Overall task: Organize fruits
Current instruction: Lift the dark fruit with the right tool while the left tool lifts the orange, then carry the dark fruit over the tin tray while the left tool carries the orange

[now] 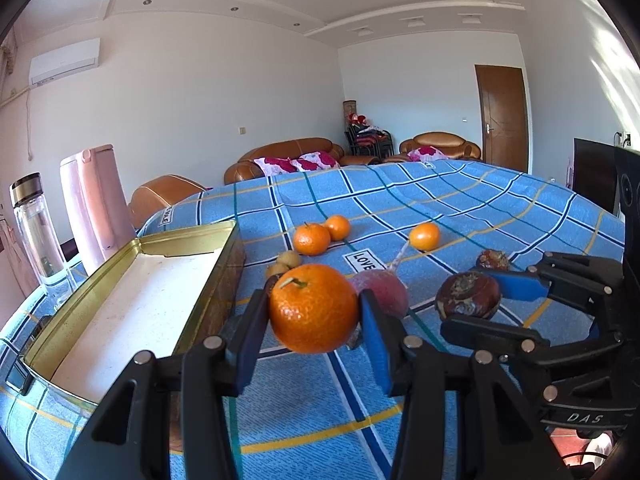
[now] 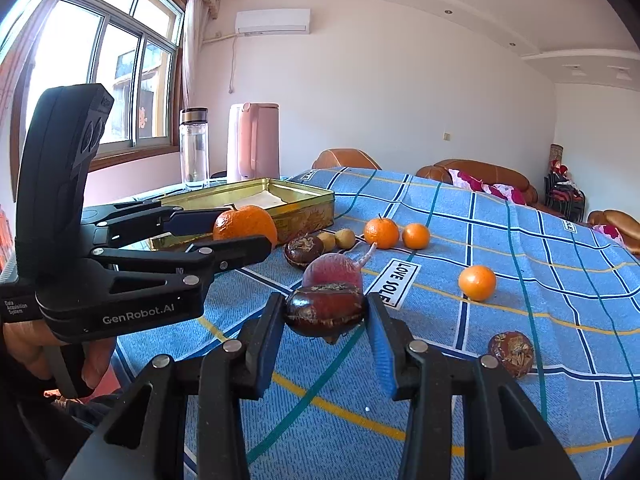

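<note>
My left gripper is shut on a large orange, held above the blue checked cloth just right of the open gold tin. My right gripper is shut on a dark brown water chestnut; it also shows in the left wrist view. A red radish lies just behind it. Three small oranges, two small brown fruits and two more water chestnuts lie on the cloth.
A clear bottle and a pink kettle stand behind the tin, by the window. The cloth stretches far to the right. Brown sofas stand beyond the table.
</note>
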A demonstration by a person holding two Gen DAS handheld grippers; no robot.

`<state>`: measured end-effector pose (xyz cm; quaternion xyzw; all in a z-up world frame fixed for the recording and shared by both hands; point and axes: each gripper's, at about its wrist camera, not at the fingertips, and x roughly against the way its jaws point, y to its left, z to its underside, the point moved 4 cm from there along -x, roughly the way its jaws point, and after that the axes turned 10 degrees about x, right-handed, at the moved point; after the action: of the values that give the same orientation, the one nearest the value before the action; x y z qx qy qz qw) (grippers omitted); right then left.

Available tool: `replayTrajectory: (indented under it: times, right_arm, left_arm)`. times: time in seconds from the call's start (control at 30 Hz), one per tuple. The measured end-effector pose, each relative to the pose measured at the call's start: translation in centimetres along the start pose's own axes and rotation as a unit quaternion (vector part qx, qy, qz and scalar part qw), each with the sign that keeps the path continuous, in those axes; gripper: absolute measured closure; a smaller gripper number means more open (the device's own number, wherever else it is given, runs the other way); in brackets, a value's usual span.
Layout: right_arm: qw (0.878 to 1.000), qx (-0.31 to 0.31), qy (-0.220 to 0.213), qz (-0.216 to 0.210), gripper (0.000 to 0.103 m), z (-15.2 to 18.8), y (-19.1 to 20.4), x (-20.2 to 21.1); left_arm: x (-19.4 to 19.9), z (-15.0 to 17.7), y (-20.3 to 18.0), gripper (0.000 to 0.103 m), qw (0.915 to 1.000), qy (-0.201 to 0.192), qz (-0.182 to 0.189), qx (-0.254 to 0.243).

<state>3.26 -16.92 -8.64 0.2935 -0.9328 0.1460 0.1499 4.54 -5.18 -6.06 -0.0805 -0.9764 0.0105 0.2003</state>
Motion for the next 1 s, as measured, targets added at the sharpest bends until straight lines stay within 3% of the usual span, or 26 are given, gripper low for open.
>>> replayTrajectory:
  times: [1.0]
  right_arm:
    - [0.999, 0.018, -0.046, 0.012, 0.06, -2.6, 0.2, 2.0]
  left_arm:
    - [2.0, -1.3, 1.0, 0.055, 0.9985, -0.049, -0.026, 0.005]
